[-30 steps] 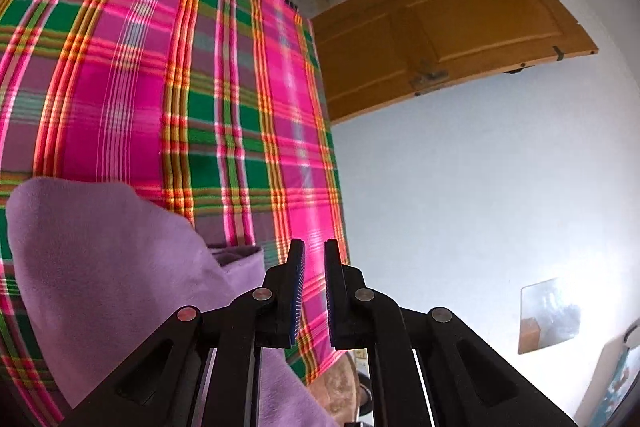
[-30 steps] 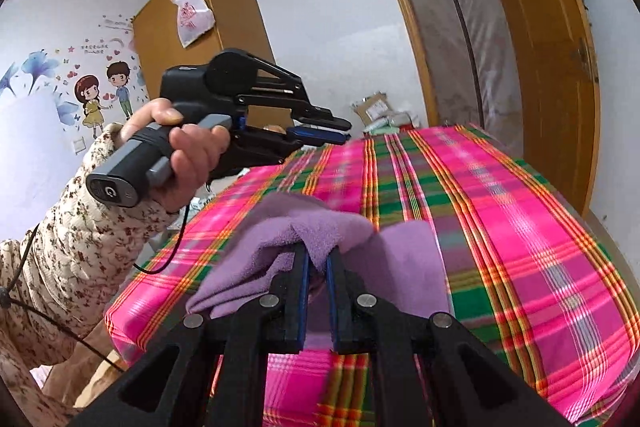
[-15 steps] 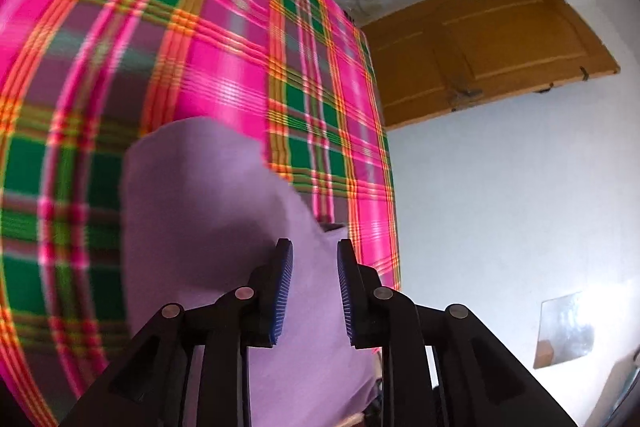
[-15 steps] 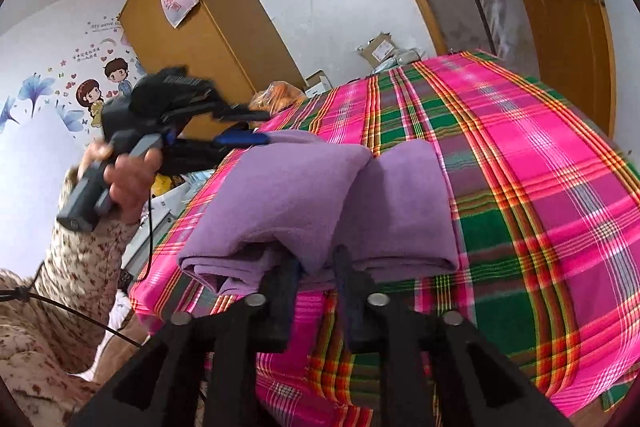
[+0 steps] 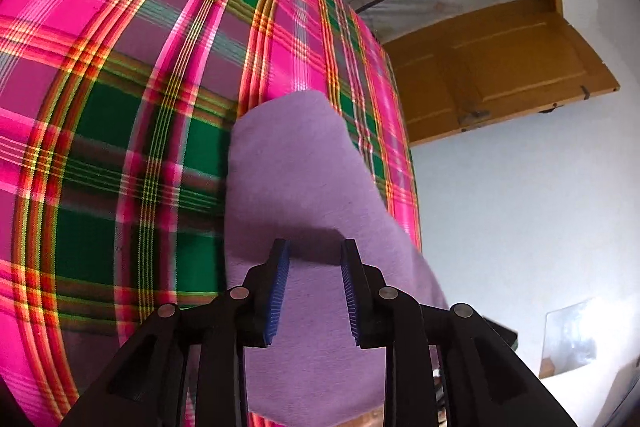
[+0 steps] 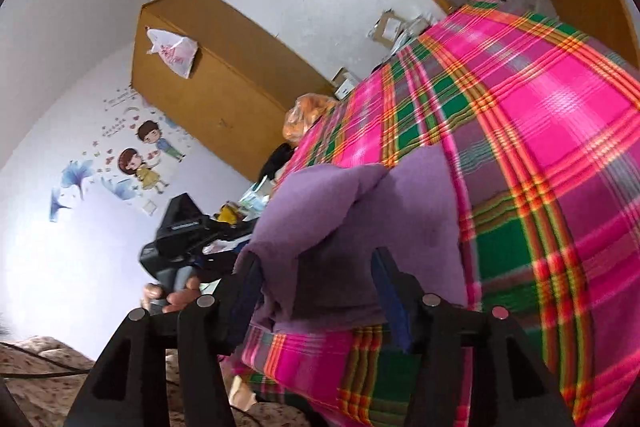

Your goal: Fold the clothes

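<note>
Both grippers tilt down over the folded purple garment [image 5: 304,187] at the plaid bed's [image 5: 120,67] near edge, the left gripper [image 5: 312,291] and right gripper [image 6: 316,291] opening, pads off the cloth.

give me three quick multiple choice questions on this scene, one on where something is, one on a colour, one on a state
1. Where does the purple garment lie?
A. on the plaid bedcover
B. on the floor
C. in the wardrobe

2. What colour are the left claw's pads?
A. red
B. blue
C. white

3. How is the wooden door?
A. shut
B. taken off its frame
C. swung open

Key:
1 A, both views show the garment resting folded on the pink and green cover.
2 B, the ribbed pads facing each other are blue.
3 C, the door leaf stands out from its frame, with the doorway showing behind it.
</note>
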Motion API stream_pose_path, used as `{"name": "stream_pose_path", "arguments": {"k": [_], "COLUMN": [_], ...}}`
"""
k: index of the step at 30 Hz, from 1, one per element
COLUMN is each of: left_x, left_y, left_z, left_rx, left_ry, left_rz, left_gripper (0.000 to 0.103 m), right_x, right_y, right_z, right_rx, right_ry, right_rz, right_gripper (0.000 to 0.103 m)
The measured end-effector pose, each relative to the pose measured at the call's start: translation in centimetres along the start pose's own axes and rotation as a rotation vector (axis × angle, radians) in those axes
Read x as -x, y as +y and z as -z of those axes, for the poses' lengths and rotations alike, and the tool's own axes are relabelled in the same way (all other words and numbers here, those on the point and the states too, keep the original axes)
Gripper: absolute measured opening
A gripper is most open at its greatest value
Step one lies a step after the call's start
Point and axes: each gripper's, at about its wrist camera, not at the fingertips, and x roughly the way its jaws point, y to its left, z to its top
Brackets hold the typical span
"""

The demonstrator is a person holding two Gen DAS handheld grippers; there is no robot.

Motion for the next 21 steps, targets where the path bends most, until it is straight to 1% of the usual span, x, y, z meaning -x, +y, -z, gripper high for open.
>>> {"name": "stream_pose_path", "arguments": {"k": [2, 5, 6, 9, 11, 13, 15, 18, 21], "left_x": [-0.3, -0.7, -0.8, -0.8, -1.1, -1.3, -1.3, -1.2, -1.0], "left_y": [0.5, 0.8, 1.0, 1.4, 1.3, 1.3, 1.6, 1.9, 2.2], "left_z": [-0.1, -0.4, -0.5, -0.6, -1.0, -1.2, -1.3, -1.3, -1.3], "left_rx": [0.006, 0.008, 0.007, 0.000, -0.005, -0.011, -0.015, -0.030, -0.044], "left_ry": [0.011, 0.023, 0.026, 0.038, 0.040, 0.043, 0.049, 0.063, 0.070], "left_rz": [0.011, 0.022, 0.025, 0.028, 0.028, 0.031, 0.035, 0.038, 0.035], "left_gripper": [0.026, 0.026, 0.026, 0.032, 0.033, 0.033, 0.035, 0.038, 0.042], "right_x": [-0.4, -0.6, -0.5, 0.8, 2.1, 3.1, 2.7, 0.1, -3.2], "right_y": [0.7, 1.0, 0.9, 0.8, 0.7, 0.2, -0.7, -2.3, -3.4], "right_z": [0.0, 0.3, 0.4, 0.4, -0.1, -1.0, -2.0, -3.1, -3.8], "right_rx": [0.047, 0.092, 0.094, 0.109, 0.107, 0.063, 0.012, -0.037, -0.090], "right_ry": [0.049, 0.107, 0.120, 0.127, 0.096, 0.038, 0.018, 0.067, 0.153], "right_rz": [0.019, 0.084, 0.105, 0.146, 0.135, 0.101, 0.076, 0.075, 0.020], "right_gripper": [0.057, 0.057, 0.057, 0.056, 0.056, 0.057, 0.057, 0.057, 0.057]}}
